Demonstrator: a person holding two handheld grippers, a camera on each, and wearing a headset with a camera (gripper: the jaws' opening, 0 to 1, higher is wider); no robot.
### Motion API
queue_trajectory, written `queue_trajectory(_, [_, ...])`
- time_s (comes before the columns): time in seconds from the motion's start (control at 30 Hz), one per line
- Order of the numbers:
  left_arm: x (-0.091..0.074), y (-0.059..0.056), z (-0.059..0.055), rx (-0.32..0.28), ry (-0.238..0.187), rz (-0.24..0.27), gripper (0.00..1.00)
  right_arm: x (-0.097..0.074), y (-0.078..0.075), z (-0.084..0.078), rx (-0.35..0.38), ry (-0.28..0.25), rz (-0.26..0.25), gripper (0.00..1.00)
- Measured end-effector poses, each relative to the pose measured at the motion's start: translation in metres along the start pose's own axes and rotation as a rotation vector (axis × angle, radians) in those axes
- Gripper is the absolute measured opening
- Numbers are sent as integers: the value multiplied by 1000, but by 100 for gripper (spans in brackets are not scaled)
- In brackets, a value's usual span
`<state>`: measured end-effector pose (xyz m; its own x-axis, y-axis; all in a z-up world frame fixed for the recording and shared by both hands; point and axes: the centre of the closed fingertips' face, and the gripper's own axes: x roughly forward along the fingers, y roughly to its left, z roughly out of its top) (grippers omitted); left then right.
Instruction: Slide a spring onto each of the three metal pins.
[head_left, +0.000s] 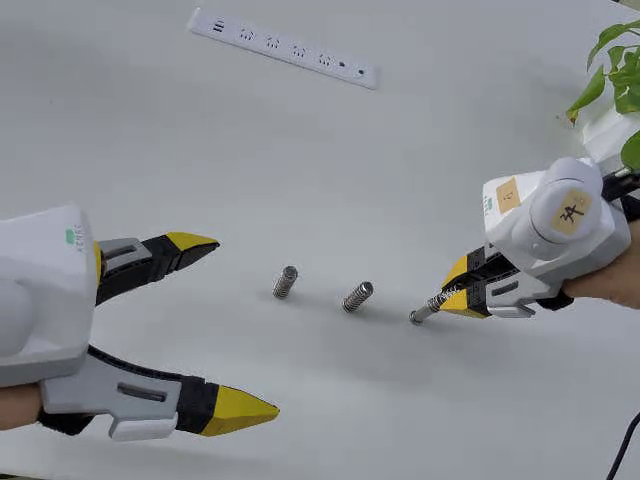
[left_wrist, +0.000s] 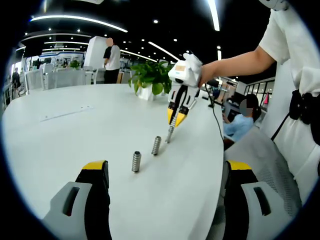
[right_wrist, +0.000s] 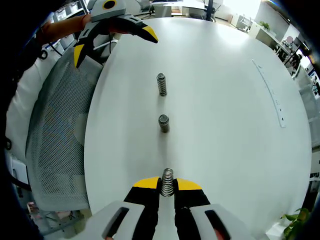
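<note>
The right tongs (head_left: 448, 294) are clamping a spring (head_left: 433, 303); keep it in line with its pin (head_left: 417, 316). The left tongs (head_left: 245, 325) are hanging open.

Right claw (head_left: 452, 297) yellow-tipped, spring (right_wrist: 167, 179) silver-grey

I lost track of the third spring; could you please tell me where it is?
In the head view the third spring is at the right end of the row, held between the right gripper's jaws, just right of the middle spring.
</note>
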<state>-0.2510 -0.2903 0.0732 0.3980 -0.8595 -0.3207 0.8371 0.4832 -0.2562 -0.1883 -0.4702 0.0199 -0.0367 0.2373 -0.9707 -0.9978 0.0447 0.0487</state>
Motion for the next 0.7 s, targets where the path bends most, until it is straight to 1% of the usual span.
queue_trajectory(0.23, [0,0,0,-2,-3,0,95,4,-1,-1,-7,4,-1,7])
queue_trajectory(0.43, [0,0,-2,-5,-1,2,95,8,2,1,-6,6,1,7])
queue_trajectory(0.7, [-1,1,-4,-10,1,4,95,20,3,0,-9,9,5,8])
